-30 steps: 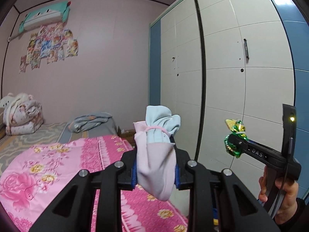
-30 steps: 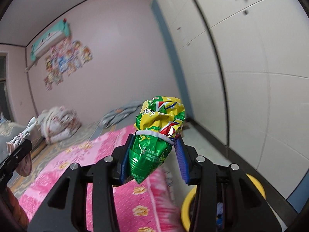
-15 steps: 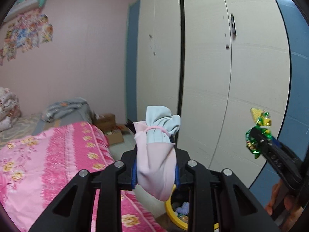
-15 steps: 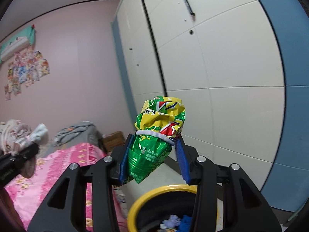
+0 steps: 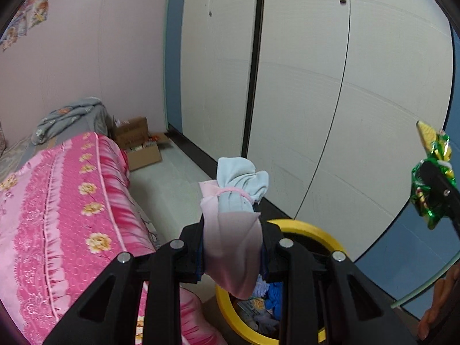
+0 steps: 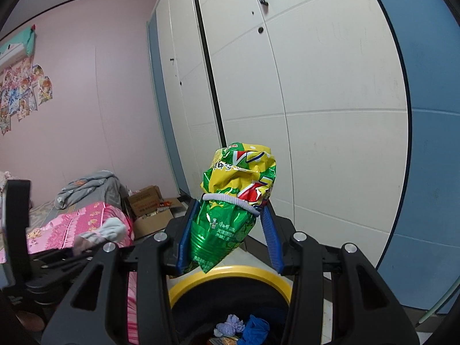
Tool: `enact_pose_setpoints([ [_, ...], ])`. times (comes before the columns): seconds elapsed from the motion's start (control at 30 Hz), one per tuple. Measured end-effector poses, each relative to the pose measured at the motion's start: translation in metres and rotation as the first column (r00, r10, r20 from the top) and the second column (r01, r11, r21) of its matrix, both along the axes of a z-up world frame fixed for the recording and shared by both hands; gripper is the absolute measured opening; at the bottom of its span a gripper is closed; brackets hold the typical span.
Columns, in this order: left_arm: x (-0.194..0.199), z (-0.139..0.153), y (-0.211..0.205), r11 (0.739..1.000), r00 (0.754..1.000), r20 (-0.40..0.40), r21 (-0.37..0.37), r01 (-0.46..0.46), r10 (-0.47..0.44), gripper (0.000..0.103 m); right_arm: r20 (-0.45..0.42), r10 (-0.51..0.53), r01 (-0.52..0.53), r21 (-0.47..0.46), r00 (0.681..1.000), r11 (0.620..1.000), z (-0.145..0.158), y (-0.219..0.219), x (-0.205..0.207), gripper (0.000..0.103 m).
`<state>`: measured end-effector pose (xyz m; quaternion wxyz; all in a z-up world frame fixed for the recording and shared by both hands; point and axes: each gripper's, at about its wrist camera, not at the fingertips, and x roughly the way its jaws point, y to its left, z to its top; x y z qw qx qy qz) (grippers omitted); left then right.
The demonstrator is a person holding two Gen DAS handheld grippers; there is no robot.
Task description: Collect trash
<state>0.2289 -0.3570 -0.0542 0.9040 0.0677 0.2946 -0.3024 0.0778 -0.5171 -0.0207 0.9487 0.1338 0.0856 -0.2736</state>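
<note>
Above the yellow-rimmed bin [image 6: 230, 276], my right gripper [image 6: 227, 230] is clamped on a crumpled green snack bag [image 6: 230, 201]. My left gripper [image 5: 233, 247] squeezes a pink-and-blue cloth bundle [image 5: 233, 230] over that bin, beside the pink bed [image 5: 57, 215].

- Both views now tilt down and swing away from the pink flowered bedspread [image 5: 66, 215] toward the white wardrobe doors [image 6: 330, 109].
- The round yellow-rimmed trash bin [image 5: 309, 228], hidden a second ago, now fills the 6 o'clock area under both grippers.
- The poster wall slides out at 10 o'clock.
</note>
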Motion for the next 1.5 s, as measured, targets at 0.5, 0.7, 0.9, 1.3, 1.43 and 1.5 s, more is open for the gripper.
enact_pose_setpoints([
  [0.5, 0.028, -0.075, -0.046, 0.991, 0.988, -0.142, 0.114, 0.072, -0.056, 0.026, -0.101, -0.02, 0.023, 0.028, 0.995, 0.999, -0.037, -0.011, 0.026, 0.042],
  [0.7, 0.039, -0.095, -0.058, 0.987, 0.978, -0.195, 0.128, 0.096, -0.07, 0.026, -0.142, -0.044, 0.049, 0.028, 0.989, 0.998, -0.051, -0.016, 0.034, 0.043],
  [0.9, 0.048, -0.099, -0.058, 0.99, 0.973, -0.221, 0.102, 0.095, -0.071, 0.031, -0.116, -0.06, 0.064, 0.029, 0.991, 0.998, -0.055, -0.018, 0.034, 0.053],
  [1.3, 0.041, -0.075, -0.045, 0.996, 0.978, -0.197, 0.04, 0.074, -0.065, 0.053, -0.067, -0.064, 0.066, 0.023, 0.996, 0.998, -0.043, -0.009, 0.023, 0.059],
  [1.43, 0.039, -0.056, -0.026, 0.999, 0.984, -0.173, 0.01, 0.039, -0.036, 0.053, -0.043, -0.048, 0.049, 0.015, 0.998, 0.999, -0.03, 0.001, 0.019, 0.059],
  [1.5, 0.037, -0.046, -0.012, 1.0, 0.987, -0.163, -0.006, 0.018, -0.019, 0.053, -0.033, -0.036, 0.037, 0.011, 0.999, 0.999, -0.023, 0.007, 0.021, 0.059],
])
